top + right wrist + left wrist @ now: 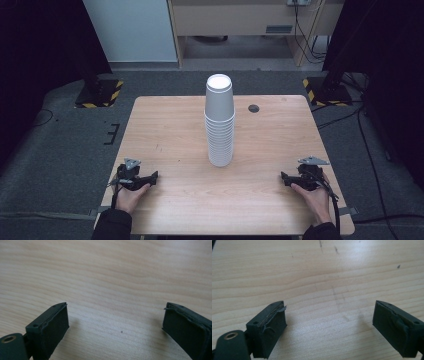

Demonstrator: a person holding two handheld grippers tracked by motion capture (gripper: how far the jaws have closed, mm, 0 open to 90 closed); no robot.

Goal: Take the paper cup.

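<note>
a tall stack of white paper cups (219, 122) is being kept upright near the middle of a pale wooden table (170, 125), with the cups nested upside down so that the flat round bottom of the top cup is being turned up toward the high view. the stack is being left untouched, well apart from both grippers and roughly between them, a little farther from the person's edge of the table.

the left gripper (152, 178) is being held low at the near left part of the table by a hand (131, 196) coming in from the bottom edge, with its tips being pointed inward toward the middle of the table. in the left gripper view its jaws are being held spread wide, with bare wood grain and a few dark scuffs being seen between them and nothing being pinched.

the right gripper (283, 177) is being held in the same manner at the near right part of the table by the other hand (315, 199), its tips being pointed inward as well. in the right gripper view its jaws are likewise being held wide apart over bare wood, with nothing being gripped.

a small dark round hole (253, 108) is being shown in the tabletop just beyond and to the right of the stack.
</note>
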